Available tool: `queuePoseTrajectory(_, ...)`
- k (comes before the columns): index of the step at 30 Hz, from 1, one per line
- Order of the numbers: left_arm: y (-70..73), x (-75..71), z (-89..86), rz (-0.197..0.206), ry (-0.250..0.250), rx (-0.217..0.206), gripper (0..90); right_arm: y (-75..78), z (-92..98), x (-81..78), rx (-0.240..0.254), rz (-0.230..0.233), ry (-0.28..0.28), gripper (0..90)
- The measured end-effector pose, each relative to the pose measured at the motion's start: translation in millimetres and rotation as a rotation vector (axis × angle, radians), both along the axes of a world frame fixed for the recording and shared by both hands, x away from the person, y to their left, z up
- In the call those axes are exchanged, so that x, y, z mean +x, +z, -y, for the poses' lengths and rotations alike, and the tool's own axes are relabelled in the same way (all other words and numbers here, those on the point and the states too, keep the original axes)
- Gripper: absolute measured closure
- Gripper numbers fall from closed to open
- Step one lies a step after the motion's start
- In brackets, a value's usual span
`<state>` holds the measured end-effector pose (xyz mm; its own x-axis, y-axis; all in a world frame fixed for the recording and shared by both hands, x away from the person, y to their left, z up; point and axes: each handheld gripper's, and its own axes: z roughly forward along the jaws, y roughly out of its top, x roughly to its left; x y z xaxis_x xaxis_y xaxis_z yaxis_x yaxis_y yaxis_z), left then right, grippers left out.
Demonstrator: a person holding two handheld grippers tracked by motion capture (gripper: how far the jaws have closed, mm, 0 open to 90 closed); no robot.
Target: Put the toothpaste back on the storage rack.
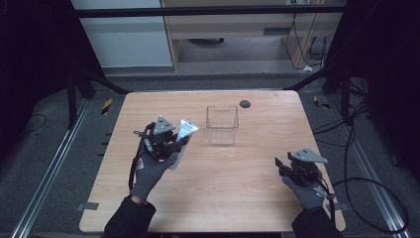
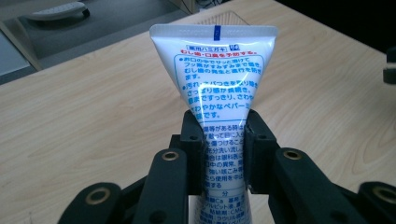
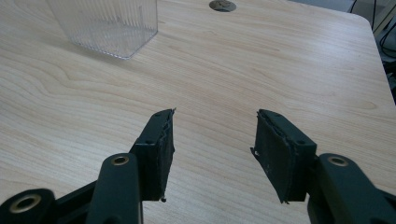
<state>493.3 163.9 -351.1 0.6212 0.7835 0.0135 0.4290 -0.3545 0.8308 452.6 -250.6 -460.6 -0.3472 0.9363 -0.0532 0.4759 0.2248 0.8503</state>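
Wooden table (image 1: 218,173) with broad bare surface toward its near and right edges, giving free room for travel. Clear plastic container (image 1: 222,125) stands upright and open-topped near the middle, probably the receptacle. Left gripper (image 1: 174,144), just left of the container and apart from it, is clamped across the lower body of a toothpaste tube (image 2: 218,79), crimped end outward, so the tube is carried clear of the tabletop. Right gripper (image 3: 212,154) rests near the right edge, jaws parted and empty.
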Motion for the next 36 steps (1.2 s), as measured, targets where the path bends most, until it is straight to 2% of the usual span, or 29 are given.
queuePoseTrajectory(4, 3.2, 6.6, -0.8, 0.028, 0.023, -0.026, 72.9, -0.4, -0.3, 0.1, 0.000, -0.003, 0.002, 47.0)
queuePoseTrajectory(11, 6.5, 24.8, 3.3, 0.098, 0.066, -0.111, 72.8, -0.7, -0.3, 0.5, -0.007, 0.008, -0.006, 46.6)
queuePoseTrajectory(13, 6.3, 29.3, 6.8, 0.113, 0.071, -0.118, 72.8, -0.9, -0.7, 0.6, -0.008, 0.008, -0.006, 46.5)
queuePoseTrajectory(22, 8.1, 49.2, 20.6, 0.165, 0.106, -0.174, 72.8, -2.5, -1.9, 0.9, 0.007, -0.003, -0.001, 46.8)
queuePoseTrajectory(27, 13.9, 60.9, 27.6, 0.186, 0.106, -0.227, 72.9, -3.1, -1.4, 1.4, 0.011, -0.006, -0.002, 46.8)
queuePoseTrajectory(36, 25.4, 76.6, 46.4, 0.238, 0.111, -0.251, 72.9, -3.6, -0.2, 1.3, 0.006, 0.001, -0.006, 46.1)
